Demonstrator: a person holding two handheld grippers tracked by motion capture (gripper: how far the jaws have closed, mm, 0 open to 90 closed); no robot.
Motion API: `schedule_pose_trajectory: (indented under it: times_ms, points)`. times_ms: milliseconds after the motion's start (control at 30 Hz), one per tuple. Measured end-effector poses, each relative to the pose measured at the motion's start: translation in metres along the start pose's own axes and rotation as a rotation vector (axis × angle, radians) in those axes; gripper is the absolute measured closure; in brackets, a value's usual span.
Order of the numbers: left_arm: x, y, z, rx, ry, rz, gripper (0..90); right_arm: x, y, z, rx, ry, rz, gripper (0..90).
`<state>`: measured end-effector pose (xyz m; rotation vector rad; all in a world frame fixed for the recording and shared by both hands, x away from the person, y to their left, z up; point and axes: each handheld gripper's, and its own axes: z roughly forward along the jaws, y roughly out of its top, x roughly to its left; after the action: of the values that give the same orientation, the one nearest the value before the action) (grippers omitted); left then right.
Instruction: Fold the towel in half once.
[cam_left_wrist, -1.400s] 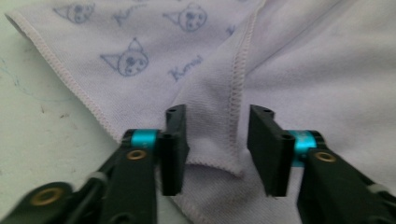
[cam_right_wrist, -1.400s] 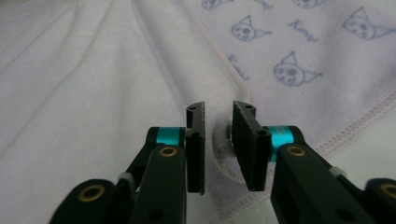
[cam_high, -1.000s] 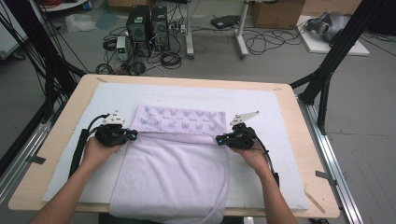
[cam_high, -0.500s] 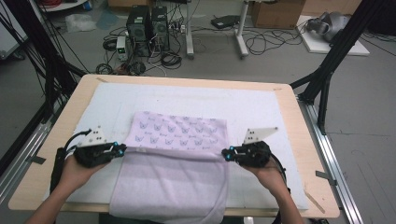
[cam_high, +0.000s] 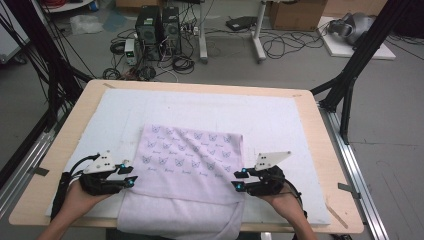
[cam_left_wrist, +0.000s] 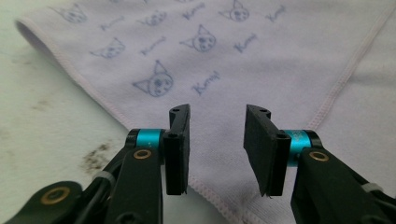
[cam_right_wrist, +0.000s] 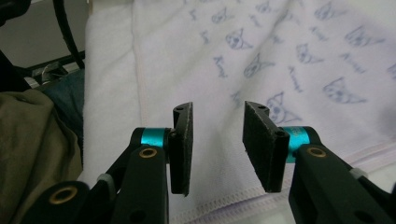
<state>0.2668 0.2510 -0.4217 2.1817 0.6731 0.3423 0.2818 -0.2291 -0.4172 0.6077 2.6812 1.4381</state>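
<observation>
A lilac towel (cam_high: 190, 165) printed with small cat faces lies on the white mat, its printed layer folded over a plain layer that hangs off the table's front edge. My left gripper (cam_high: 131, 181) sits at the fold's left near corner. Its jaws have just been opening and stand apart (cam_left_wrist: 217, 149) over the towel's hemmed corner (cam_left_wrist: 205, 93), pinching nothing. My right gripper (cam_high: 239, 180) is at the right near corner. Its jaws have also just been opening (cam_right_wrist: 217, 144), with the towel (cam_right_wrist: 261, 60) lying beneath them, not gripped.
The white mat (cam_high: 280, 125) covers most of the wooden table (cam_high: 320, 150). Black frame legs stand at both sides, and computers and cables are on the floor beyond. In the right gripper view the person's clothing (cam_right_wrist: 32, 140) is at the left.
Both hands drew the towel's printed layer toward the near edge, so it covers more of the plain layer. Both pairs of jaws then opened and let go of the cloth.
</observation>
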Motion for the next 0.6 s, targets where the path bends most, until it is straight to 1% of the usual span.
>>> schedule_pose_trajectory:
  times_ms: [67, 133, 167, 200, 233, 267, 300, 333, 433, 500, 600]
  points:
    - [0.0, -0.004, 0.008, 0.026, -0.009, 0.002, 62.0, 0.001, -0.004, 0.009, 0.033, 0.009, -0.001, 63.0]
    - [0.0, -0.007, 0.013, 0.05, -0.017, 0.008, 63.6, 0.003, -0.008, 0.016, 0.074, 0.0, -0.02, 63.1]
    - [-0.001, -0.01, 0.016, 0.057, -0.022, 0.008, 65.2, 0.004, -0.01, 0.019, 0.099, 0.002, -0.022, 63.3]
    - [-0.002, -0.011, 0.016, 0.041, -0.021, 0.002, 66.5, 0.005, -0.012, 0.021, 0.12, -0.005, -0.03, 64.2]
    - [-0.002, -0.012, 0.016, 0.034, -0.025, 0.002, 70.0, 0.006, -0.014, 0.024, 0.143, -0.011, -0.035, 66.9]
    - [-0.003, -0.012, 0.016, 0.031, -0.027, 0.006, 74.6, 0.005, -0.016, 0.026, 0.135, -0.022, -0.047, 71.5]
    - [-0.004, -0.012, 0.016, 0.031, -0.025, 0.013, 79.8, 0.006, -0.017, 0.025, 0.127, -0.025, -0.038, 76.5]
    - [-0.005, -0.012, 0.016, 0.032, -0.021, 0.019, 84.7, 0.005, -0.017, 0.025, 0.126, -0.017, -0.035, 85.3]
    - [-0.005, -0.009, 0.013, 0.036, -0.018, 0.024, 87.6, 0.004, -0.015, 0.022, 0.121, -0.012, -0.032, 87.3]
    - [-0.006, -0.008, 0.01, 0.029, -0.018, 0.018, 87.9, 0.005, -0.012, 0.019, 0.099, -0.008, -0.03, 87.6]
    - [-0.007, -0.005, 0.002, 0.013, -0.01, 0.019, 87.9, 0.007, -0.007, 0.009, 0.048, -0.005, -0.029, 87.8]
